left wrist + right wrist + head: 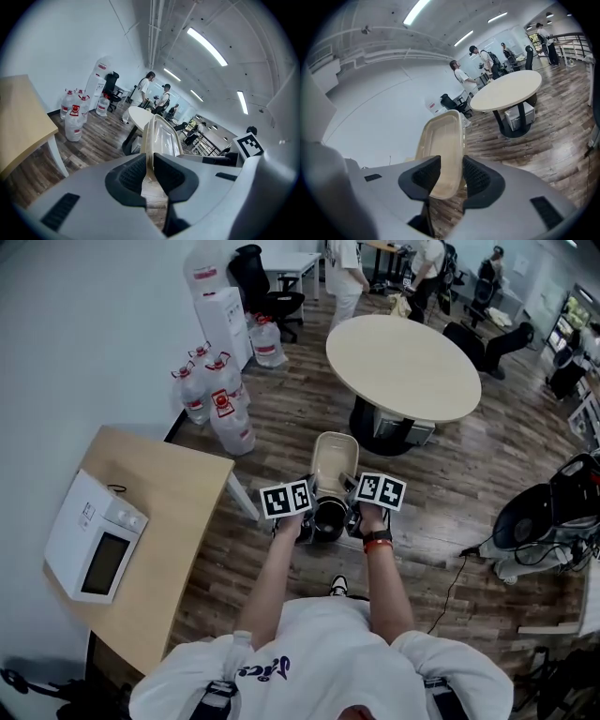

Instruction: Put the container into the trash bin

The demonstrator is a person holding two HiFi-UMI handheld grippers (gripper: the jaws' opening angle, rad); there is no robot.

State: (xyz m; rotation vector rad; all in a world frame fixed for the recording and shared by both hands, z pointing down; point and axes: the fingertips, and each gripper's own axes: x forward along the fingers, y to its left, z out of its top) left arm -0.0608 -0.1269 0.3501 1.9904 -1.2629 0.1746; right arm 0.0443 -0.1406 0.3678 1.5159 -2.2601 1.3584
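A beige, translucent plastic container (334,457) hangs in the air in front of me, over the wooden floor, held between both grippers. My left gripper (316,493) is shut on the thin rim of the container (164,138), with the pads (132,174) pinching its edge. On the other side, my right gripper (352,491) is shut on the container (440,140) with its jaws wider apart. A dark round object (325,519) sits just under the container between my hands. I cannot tell what it is.
A round beige table (403,367) stands ahead. To the left is a wooden desk (178,484) with a white microwave (94,535). Large water bottles (220,399) stand by the wall. Dark equipment (553,517) with a floor cable is at the right. People and office chairs are at the back.
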